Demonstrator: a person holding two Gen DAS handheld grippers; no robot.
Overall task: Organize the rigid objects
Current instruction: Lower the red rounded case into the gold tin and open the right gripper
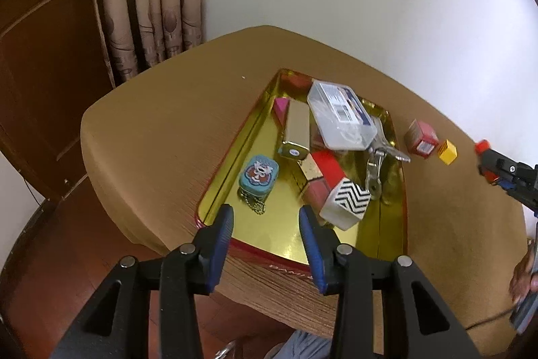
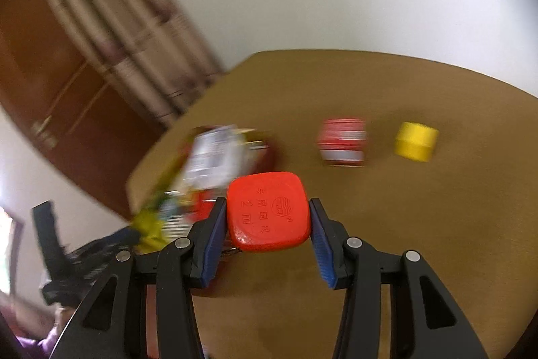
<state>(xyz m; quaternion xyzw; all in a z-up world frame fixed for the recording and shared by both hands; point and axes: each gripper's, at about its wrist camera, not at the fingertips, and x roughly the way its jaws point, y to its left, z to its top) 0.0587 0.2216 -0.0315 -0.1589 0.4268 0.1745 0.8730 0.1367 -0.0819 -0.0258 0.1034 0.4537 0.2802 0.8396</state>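
the red tape measure sits clamped between the blue pads of the right gripper, held above the brown table. beyond it stand a small red box and a yellow block, apart from each other. to the left — badly blurred — is what looks like the gold tray. the left gripper hangs spread and empty over the tray's near end, just short of a blue tin and a zigzag-patterned box.
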